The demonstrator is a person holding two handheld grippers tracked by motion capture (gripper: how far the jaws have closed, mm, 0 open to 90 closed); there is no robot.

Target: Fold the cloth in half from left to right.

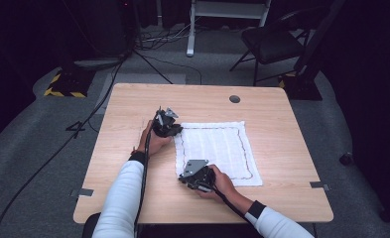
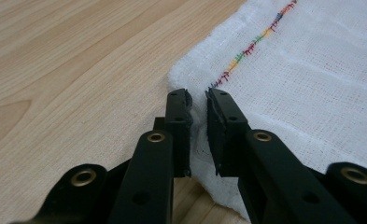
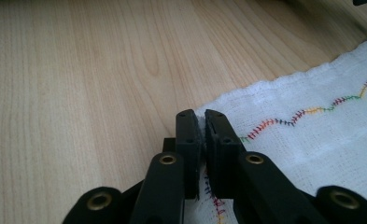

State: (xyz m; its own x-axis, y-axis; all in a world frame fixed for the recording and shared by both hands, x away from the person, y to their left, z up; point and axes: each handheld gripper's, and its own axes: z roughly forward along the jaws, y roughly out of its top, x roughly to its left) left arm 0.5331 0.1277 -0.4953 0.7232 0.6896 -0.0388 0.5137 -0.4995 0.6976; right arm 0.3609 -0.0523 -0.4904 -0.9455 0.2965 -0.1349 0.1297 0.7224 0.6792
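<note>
A person in white sleeves works two black two-jaw grippers at the near-left side of a square white gauze cloth edged with rainbow-coloured stitching (image 1: 217, 148), which lies flat toward the right of centre on a pale wood-grain worktop (image 1: 123, 148). The left gripper (image 2: 197, 100) sits at the cloth's far-left corner, its jaws a narrow gap apart with a raised fold of the hem between them; the pinch looks not quite clenched. The right gripper (image 3: 201, 121) is at the near-left corner, jaws almost together on the cloth's edge, apparently grasping it. Holding both corners of one side at once suggests the cloth is about to be lifted or folded across, since gripping each end of that edge would keep it straight and stop the fabric bunching.

By count: one cloth, two grippers, two hands, one worktop with a single round grey grommet (image 1: 234, 98) near its far edge. Beyond it stand one dark folding chair (image 1: 272, 42) and one yellow-and-black striped floor block (image 1: 66, 84) on grey carpet.
</note>
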